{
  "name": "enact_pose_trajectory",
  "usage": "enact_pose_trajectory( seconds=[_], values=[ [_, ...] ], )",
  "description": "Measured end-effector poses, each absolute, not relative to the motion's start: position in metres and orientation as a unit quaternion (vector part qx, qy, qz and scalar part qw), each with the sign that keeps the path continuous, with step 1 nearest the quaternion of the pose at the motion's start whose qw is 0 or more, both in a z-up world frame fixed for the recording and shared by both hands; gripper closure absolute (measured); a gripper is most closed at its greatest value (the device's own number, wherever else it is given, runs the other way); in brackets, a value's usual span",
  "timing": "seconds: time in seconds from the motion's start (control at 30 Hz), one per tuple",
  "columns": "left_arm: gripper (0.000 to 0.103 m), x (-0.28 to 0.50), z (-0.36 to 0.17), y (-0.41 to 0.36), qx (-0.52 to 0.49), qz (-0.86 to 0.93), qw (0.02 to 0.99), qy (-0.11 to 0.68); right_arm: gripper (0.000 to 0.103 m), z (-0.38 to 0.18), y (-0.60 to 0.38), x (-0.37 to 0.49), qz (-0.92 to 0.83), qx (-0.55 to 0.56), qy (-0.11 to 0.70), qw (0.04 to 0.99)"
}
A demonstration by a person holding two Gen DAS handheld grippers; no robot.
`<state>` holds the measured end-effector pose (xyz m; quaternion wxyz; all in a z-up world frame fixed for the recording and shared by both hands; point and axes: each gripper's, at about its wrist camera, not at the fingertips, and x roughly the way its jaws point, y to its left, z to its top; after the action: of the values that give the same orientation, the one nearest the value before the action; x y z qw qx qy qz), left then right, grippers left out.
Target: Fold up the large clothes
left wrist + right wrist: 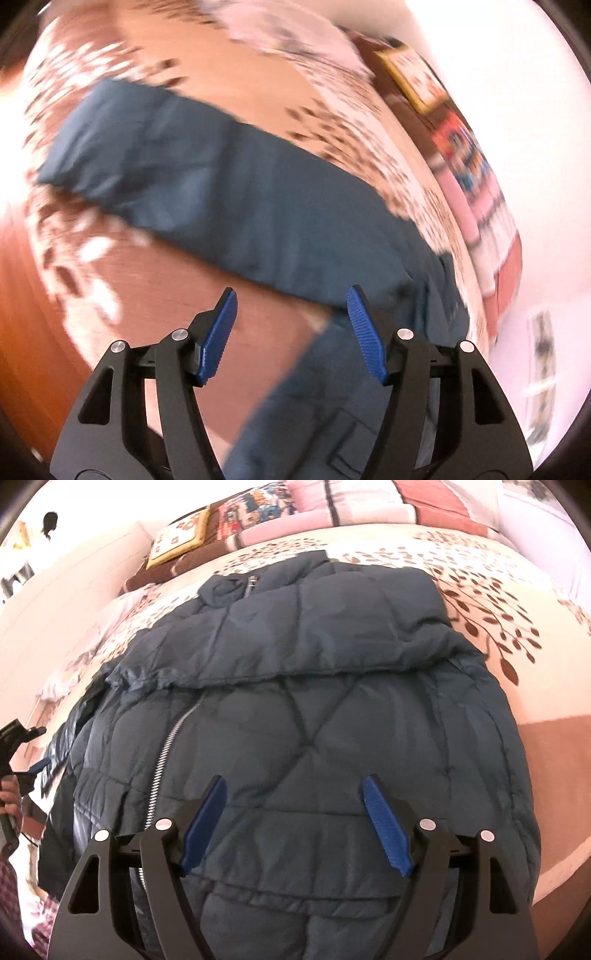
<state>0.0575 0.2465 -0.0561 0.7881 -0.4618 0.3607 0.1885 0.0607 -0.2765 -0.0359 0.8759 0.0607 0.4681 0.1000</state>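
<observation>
**Quilted jacket spread on the bed, both grippers open above it**

The dark blue quilted jacket (295,701) lies flat on the leaf-patterned bedspread (491,602), collar toward the pillows (332,506) at the bed's head, one sleeve (184,166) stretched out sideways from the body. The right gripper (295,823) hangs over the jacket's lower front, just beside the zipper (166,753), jaws apart with nothing between them. The left gripper (291,332) is likewise spread and empty, near the sleeve's lower edge; its view is blurred. The jacket looks puffy, soft and light but bulky, with a slick shell likely to slide between the pads and spring back from a fold. A pinch on a stitched seam, cuff or hem would probably hold better than one on a padded panel.
</observation>
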Motion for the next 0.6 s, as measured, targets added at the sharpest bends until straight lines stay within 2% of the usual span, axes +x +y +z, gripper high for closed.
enact_pose_trajectory(
  seconds=[0.23,0.53,0.57,0.6],
  values=[
    [0.041,0.031,-0.098,0.294,-0.563,0.225,0.729,0.317,0.028,-0.027,-0.239,0.058,0.138,0.019,0.465,0.874],
    [0.042,0.039,-0.120,0.323,-0.605,0.253,0.706,0.266,0.028,-0.001,-0.215,0.062,0.164,-0.003,0.433,0.886],
    [0.043,0.043,-0.117,0.324,-0.595,0.264,0.712,0.263,0.028,-0.001,-0.215,0.063,0.163,-0.001,0.433,0.887],
    [0.053,0.046,-0.113,0.324,-0.578,0.279,0.720,0.264,0.028,0.000,-0.216,0.064,0.161,0.001,0.433,0.887]
  ],
)
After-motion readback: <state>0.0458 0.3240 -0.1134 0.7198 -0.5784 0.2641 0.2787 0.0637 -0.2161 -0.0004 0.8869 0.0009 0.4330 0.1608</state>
